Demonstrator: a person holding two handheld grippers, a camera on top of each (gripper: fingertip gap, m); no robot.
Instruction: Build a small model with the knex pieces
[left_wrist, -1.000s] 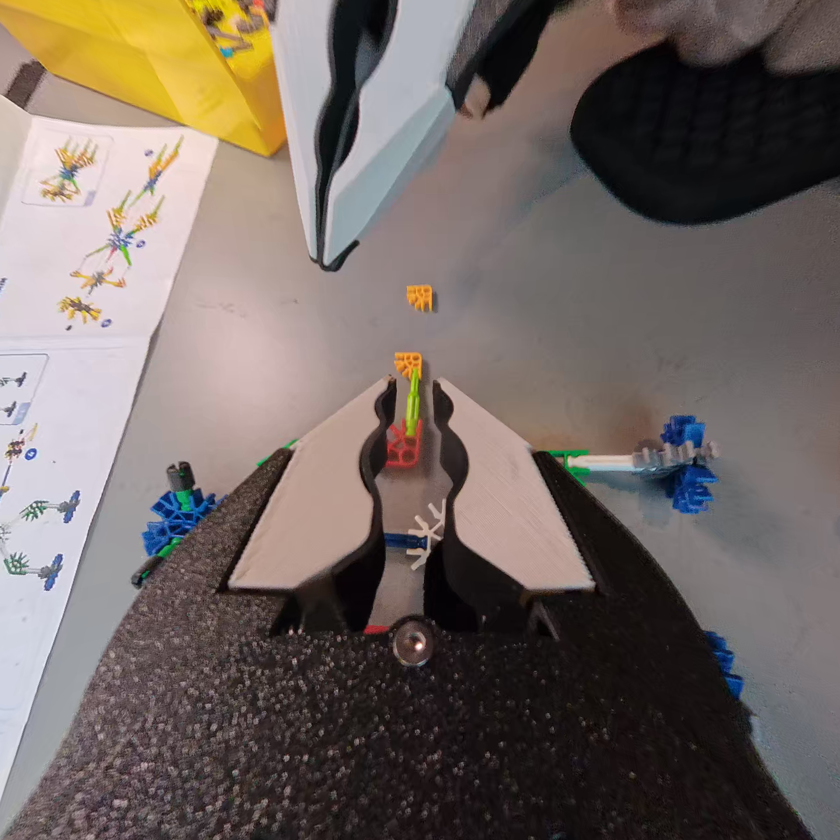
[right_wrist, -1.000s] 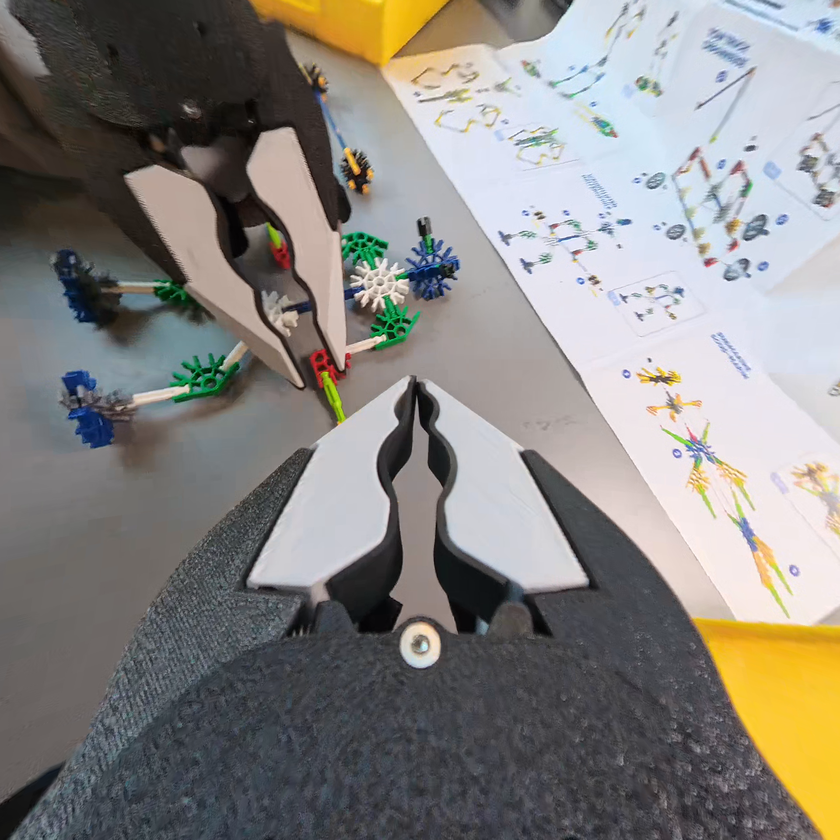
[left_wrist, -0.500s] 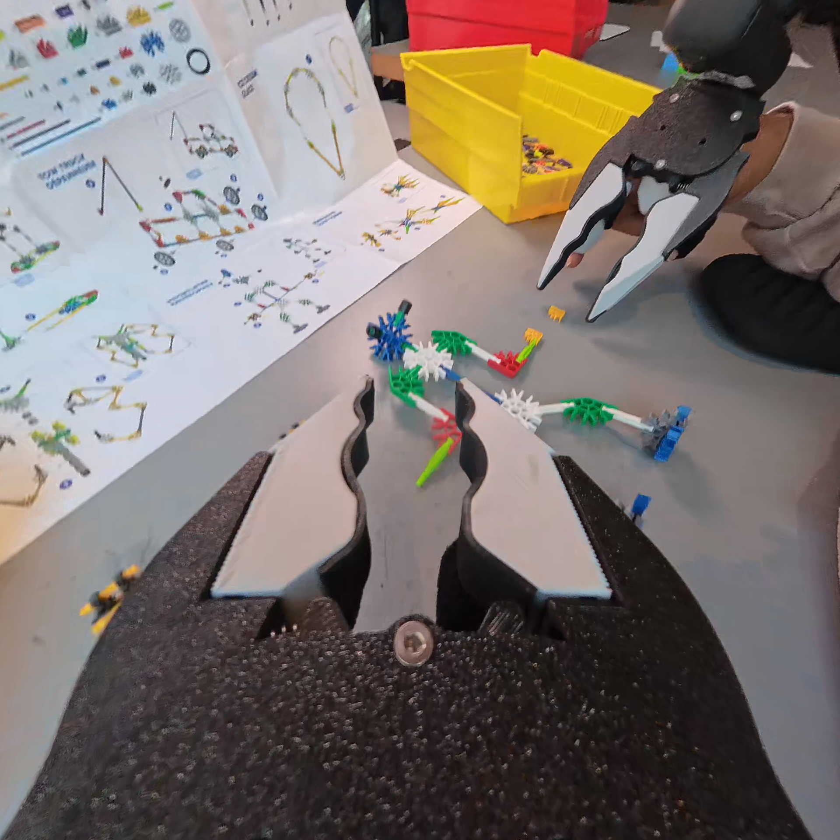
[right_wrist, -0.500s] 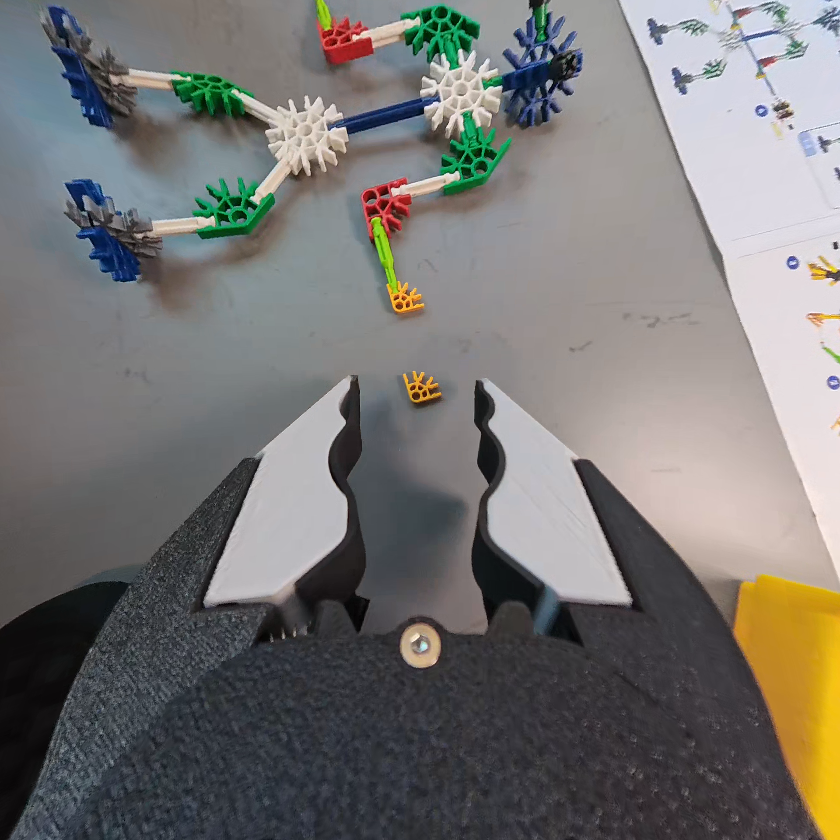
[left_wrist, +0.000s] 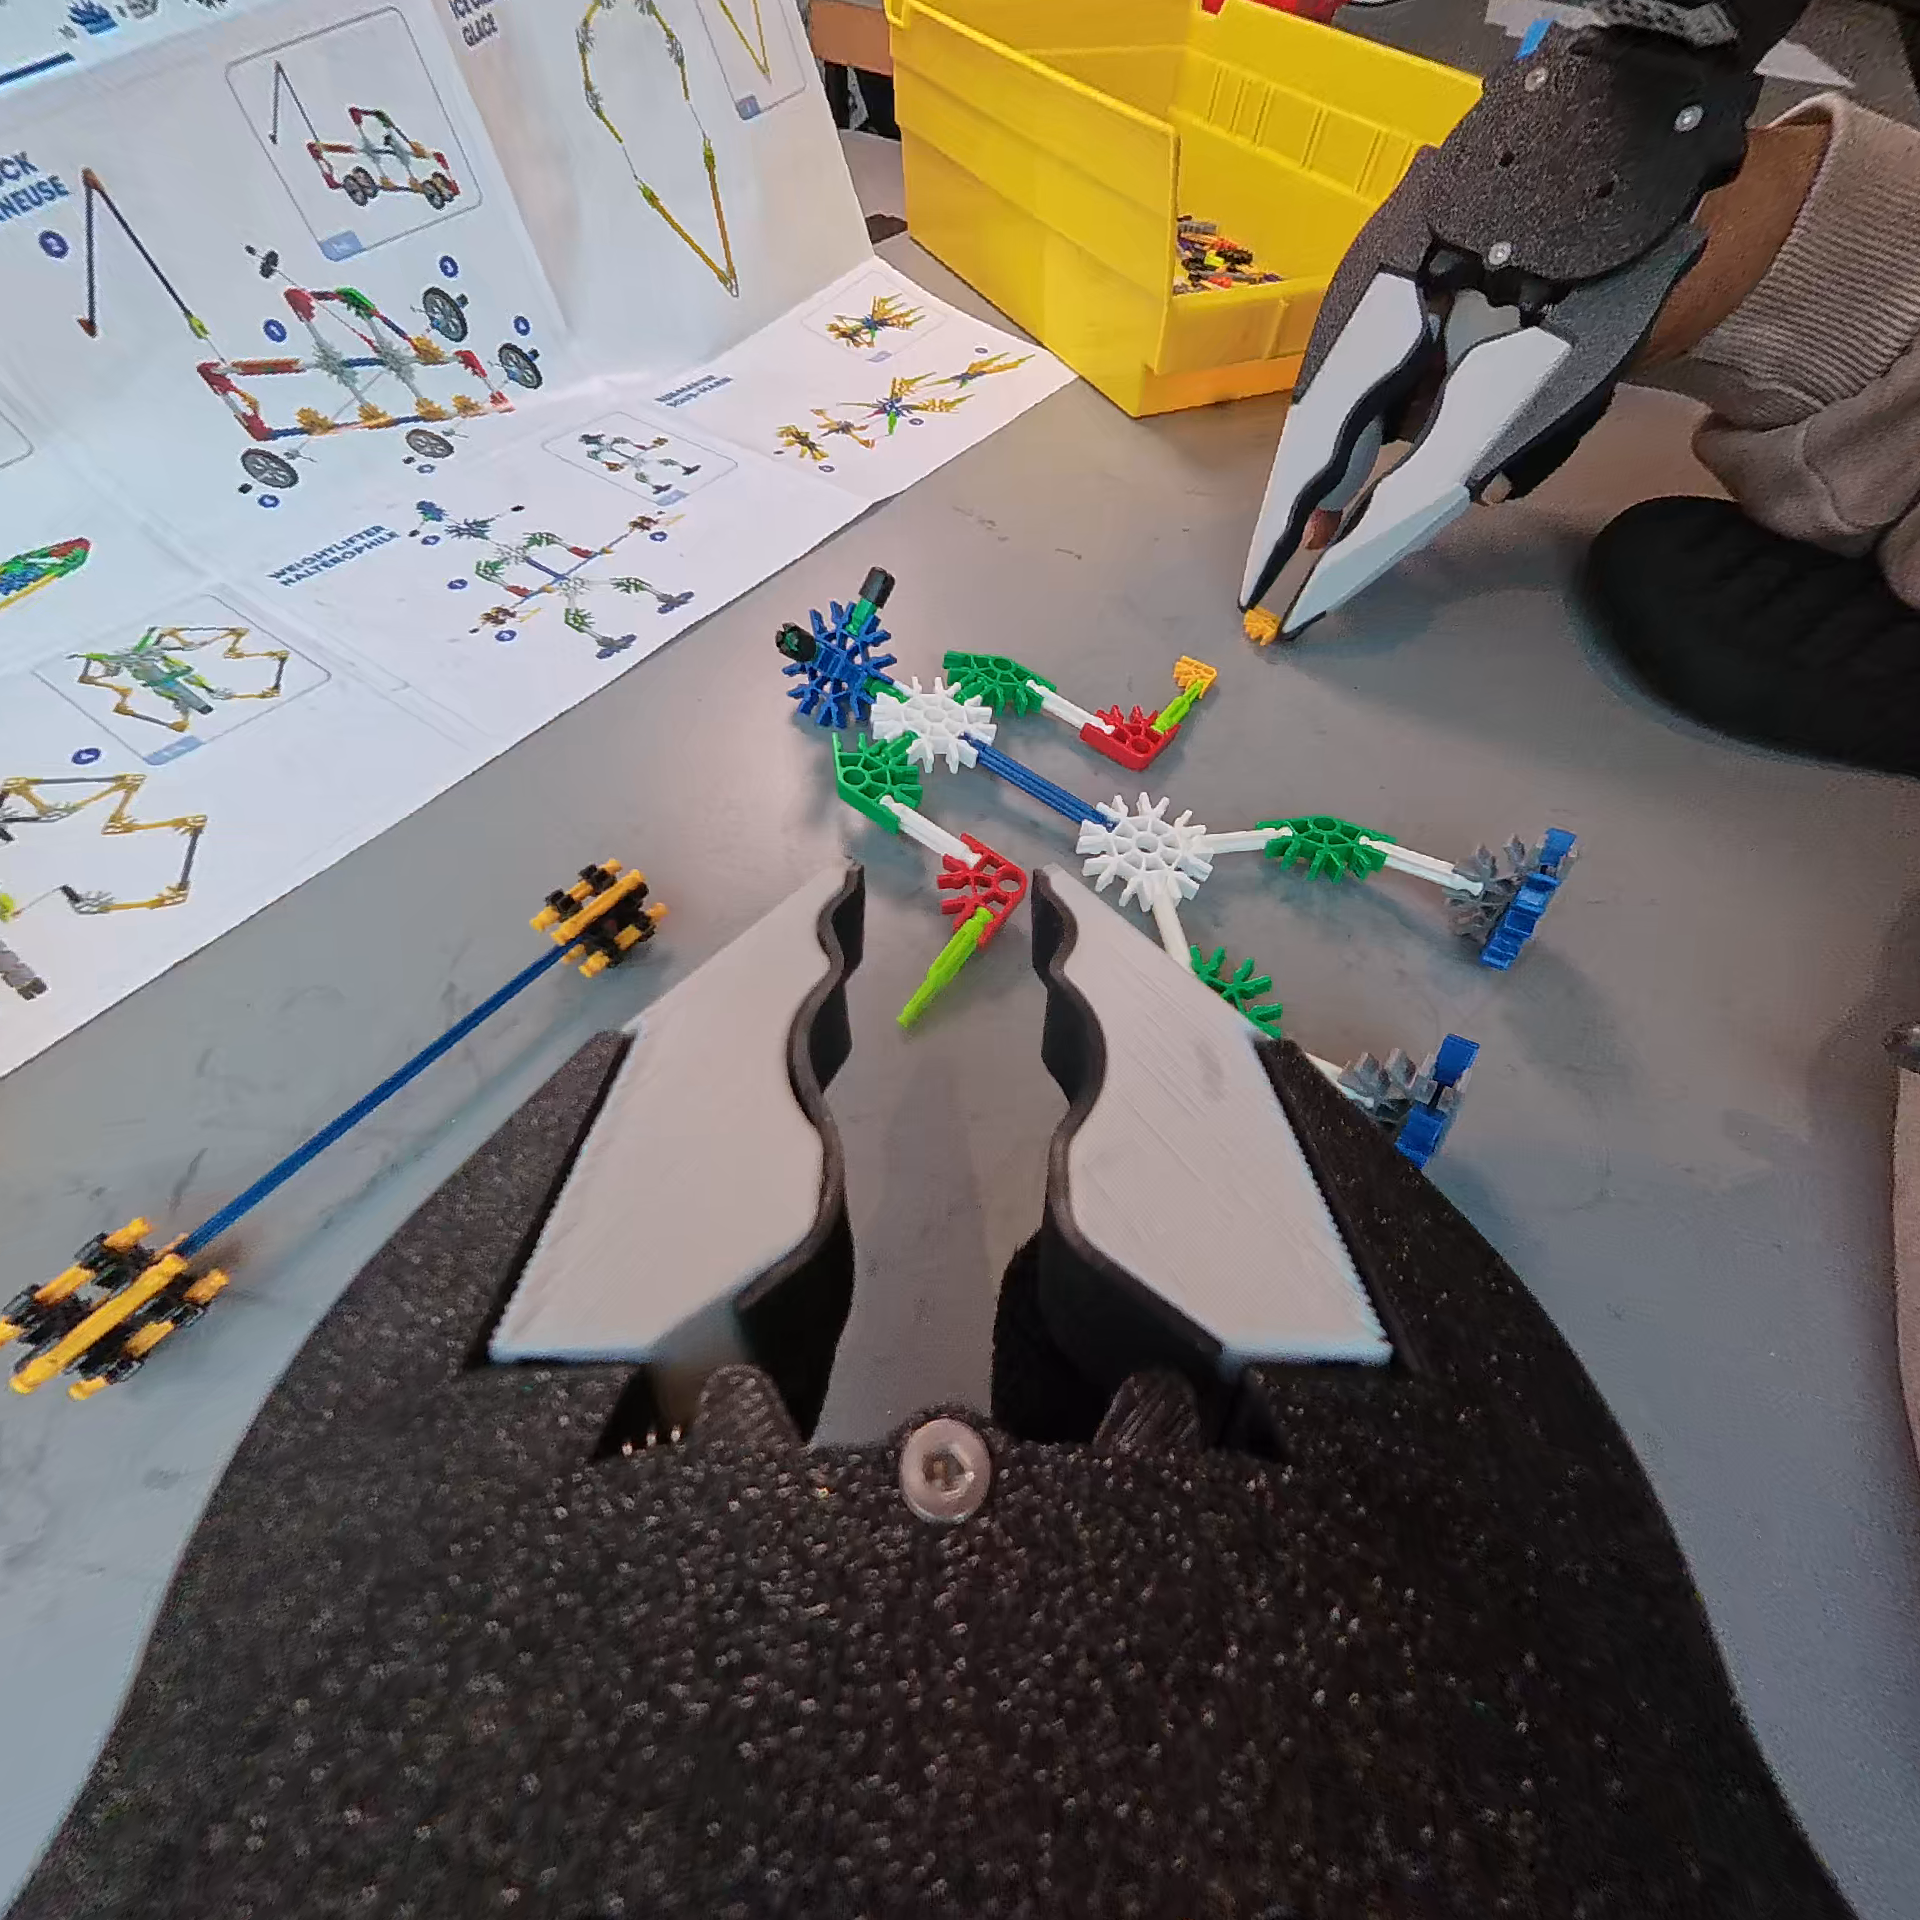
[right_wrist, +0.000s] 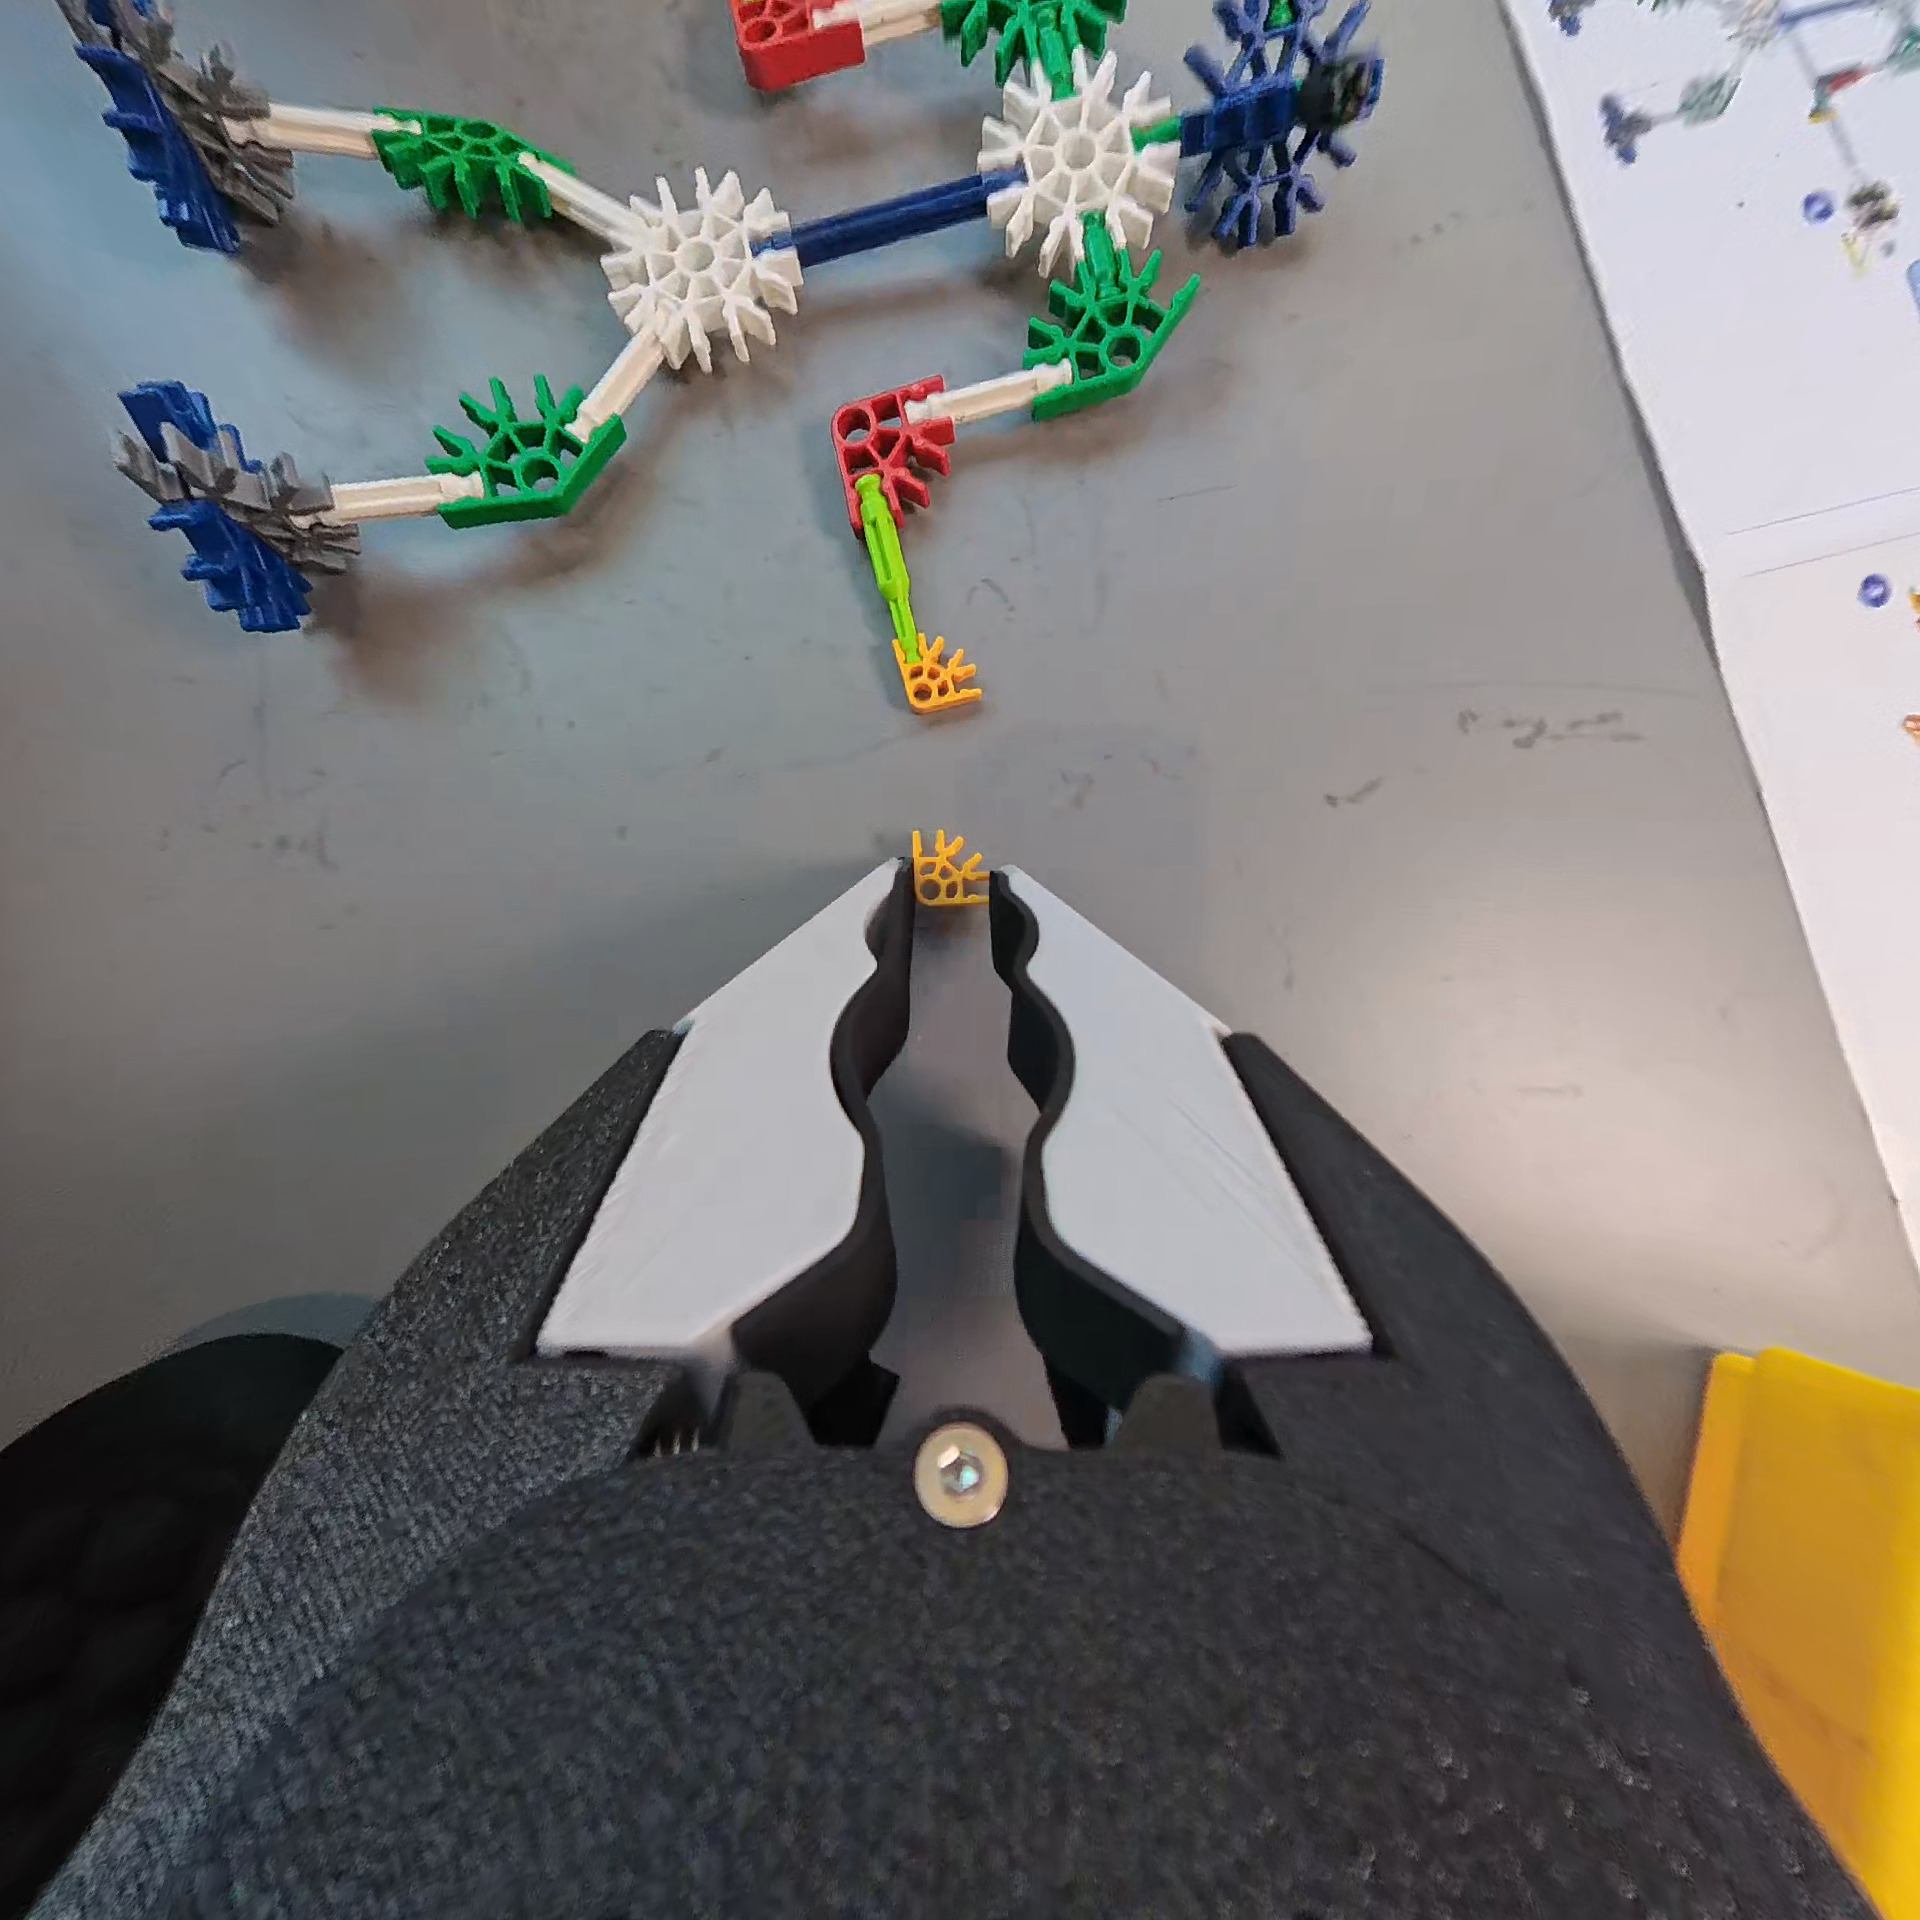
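Observation:
A rod-and-connector figure (left_wrist: 1143, 842) lies flat on the grey table, with white, green, red and blue connectors; it also shows in the right wrist view (right_wrist: 701, 270). My left gripper (left_wrist: 945, 883) is open and empty, just short of the figure's red corner connector (left_wrist: 987, 878) and its light green rod (left_wrist: 940, 971). My right gripper (right_wrist: 948, 878) is shut on a small loose yellow connector (right_wrist: 943, 862) at table level, a short way from the figure's other green rod, which ends in a yellow connector (right_wrist: 938, 681). From the left wrist view the right gripper (left_wrist: 1278, 621) pinches that piece (left_wrist: 1260, 623).
A yellow parts bin (left_wrist: 1039, 208) stands at the back, its corner also beside my right gripper (right_wrist: 1808, 1558). A folded instruction sheet (left_wrist: 416, 416) covers the left side. A blue rod with yellow-black wheels (left_wrist: 364, 1101) lies at my left. A person's sleeve (left_wrist: 1818, 364) is behind the right gripper. About 20 cm separates my left fingertips from my right.
My left gripper let go of the figure, pulled back and opened. My right gripper opened, came down on the loose yellow connector and closed on it.

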